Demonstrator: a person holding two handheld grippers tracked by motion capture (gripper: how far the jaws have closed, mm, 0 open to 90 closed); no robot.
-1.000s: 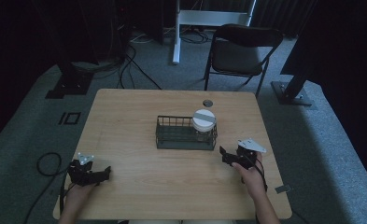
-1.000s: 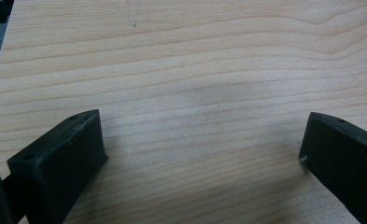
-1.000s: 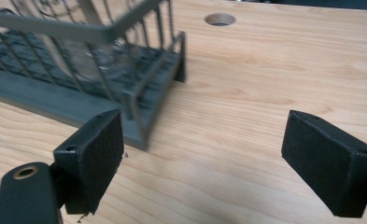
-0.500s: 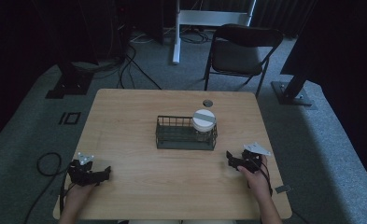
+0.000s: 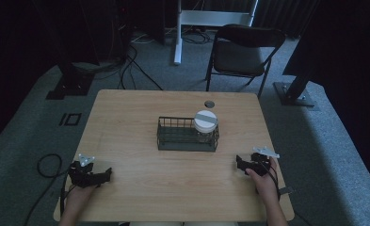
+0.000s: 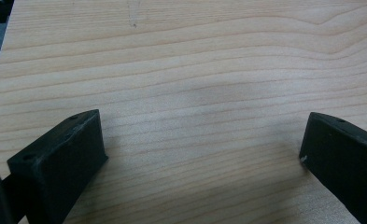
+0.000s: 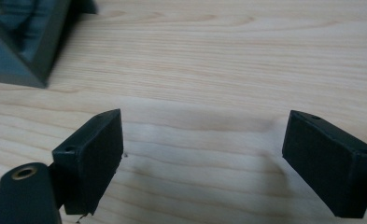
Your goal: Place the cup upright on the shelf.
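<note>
A dark wire basket [image 5: 187, 134] stands in the middle of the wooden table [image 5: 140, 113]. A clear jar with a white lid [image 5: 205, 121] sits in the basket's right end. My left gripper [image 5: 108, 173] rests low at the table's front left, open, with bare wood between its jaws [image 6: 200, 140]. My right gripper [image 5: 238, 164] is at the front right, below and right of the basket, open with nothing between its jaws [image 7: 202, 140]. A corner of the basket [image 7: 27, 42] shows at the upper left of the right gripper view.
A small round hole [image 5: 209, 103] lies in the tabletop behind the basket. Beyond the far edge stands a black folding chair [image 5: 241, 52]. Cables [image 5: 46, 165] trail on the grey floor at the left.
My right gripper has drawn back from the basket toward the front right of the table. The left gripper has stayed still.
</note>
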